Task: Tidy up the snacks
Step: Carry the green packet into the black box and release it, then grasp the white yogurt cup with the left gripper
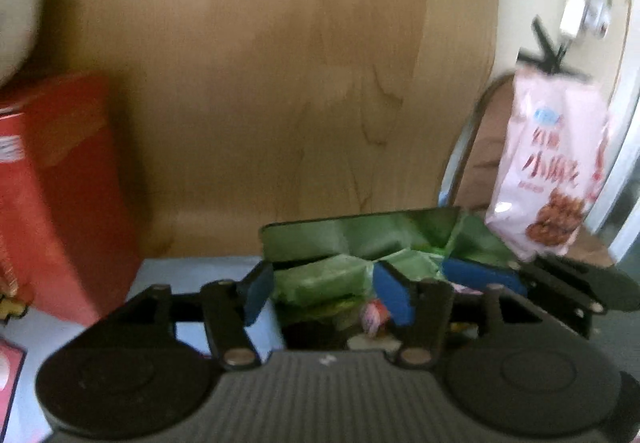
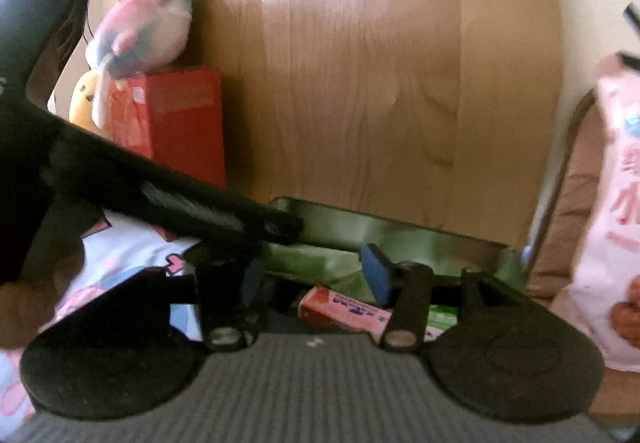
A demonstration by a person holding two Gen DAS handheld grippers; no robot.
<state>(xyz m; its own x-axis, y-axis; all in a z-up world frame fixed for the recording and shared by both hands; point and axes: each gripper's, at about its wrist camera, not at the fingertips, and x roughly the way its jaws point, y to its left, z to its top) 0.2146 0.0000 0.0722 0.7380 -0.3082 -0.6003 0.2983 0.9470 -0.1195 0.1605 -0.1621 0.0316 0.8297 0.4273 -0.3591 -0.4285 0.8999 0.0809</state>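
Left wrist view, left to right: red carton (image 1: 60, 179) standing on a pale blue surface (image 1: 192, 271), against a light wood panel (image 1: 260, 83). Left gripper (image 1: 328, 293) over a dark tray (image 1: 360, 221) of green snack packets (image 1: 320, 279); blue pads parted, a green packet lies between them, contact not discernible through the blur. A pink snack bag (image 1: 548, 167) hangs at far right before a cream wall.

Right wrist view: plush toy (image 2: 148, 27) atop the red carton, printed cloth (image 2: 132, 247) below. Right gripper (image 2: 316, 277) jaws apart, nothing clamped; a pink packet (image 2: 344, 309) lies in the tray beneath.
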